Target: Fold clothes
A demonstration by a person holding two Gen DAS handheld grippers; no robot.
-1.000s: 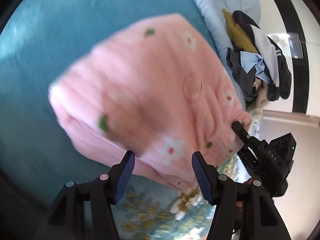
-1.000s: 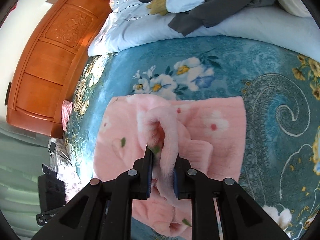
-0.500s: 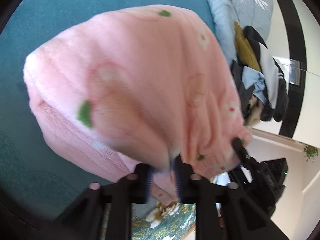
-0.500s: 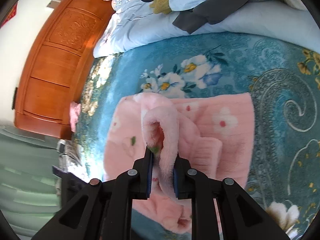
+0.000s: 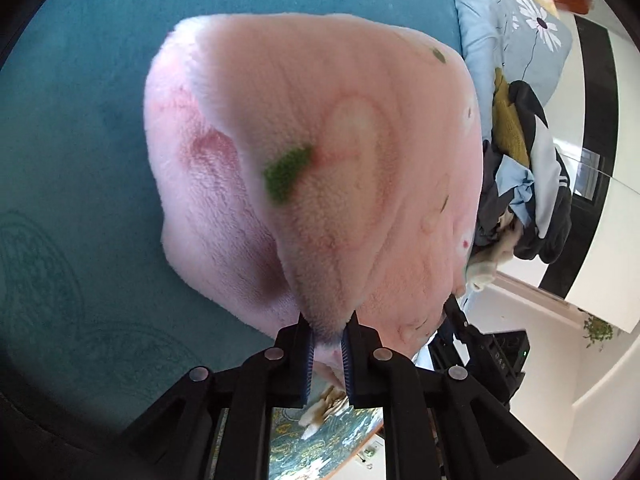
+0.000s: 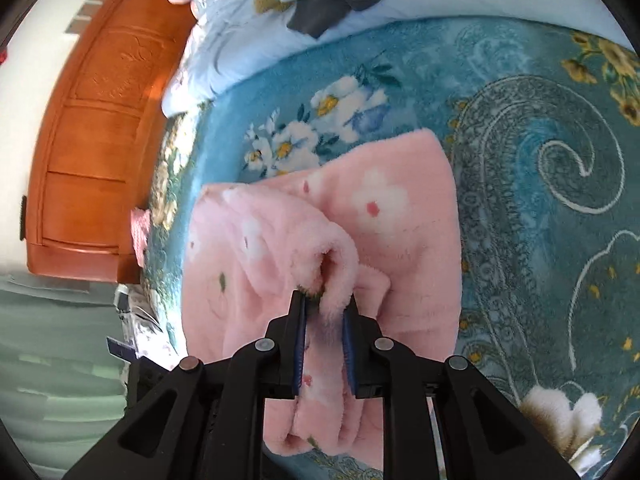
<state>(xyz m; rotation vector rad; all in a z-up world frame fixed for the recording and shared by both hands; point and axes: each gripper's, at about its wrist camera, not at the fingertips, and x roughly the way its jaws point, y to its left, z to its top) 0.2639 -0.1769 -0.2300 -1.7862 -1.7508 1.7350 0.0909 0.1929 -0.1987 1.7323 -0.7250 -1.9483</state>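
Headboard: carved orange-brown wooden headboard, far left in the right wrist view; one, top edge cut off by the lens rim.
Bed cover: teal plush blanket with white flowers and pale paisley scrolls; one, covers the bed and bears everything else.
Garment: fluffy pink fleece garment with white flowers and green leaf patches, lies partly folded on the teal blanket, left of centre in the right wrist view; one. In the left wrist view it is bunched up close to the lens and fills most of the frame, so its outline is hard to make out.
Left tongs: left gripper nearly closed, blue pads pinching a fold of the pink garment at its near edge.
Right tongs: right gripper with jaws easing apart; a rolled edge of the pink garment sits between the pads, which touch the fleece on both sides.
Quilt: pale blue quilt with white daisies, far side of the bed beyond the blanket; one, partly cut off.
Clothes pile: heap of dark grey, light blue and mustard clothes resting on the quilt, at right in the left wrist view; pieces tangled, count cannot be told.
Containers: cannot make out any.
Dark device: black boxy object low right in the left wrist view, half hidden behind the garment.
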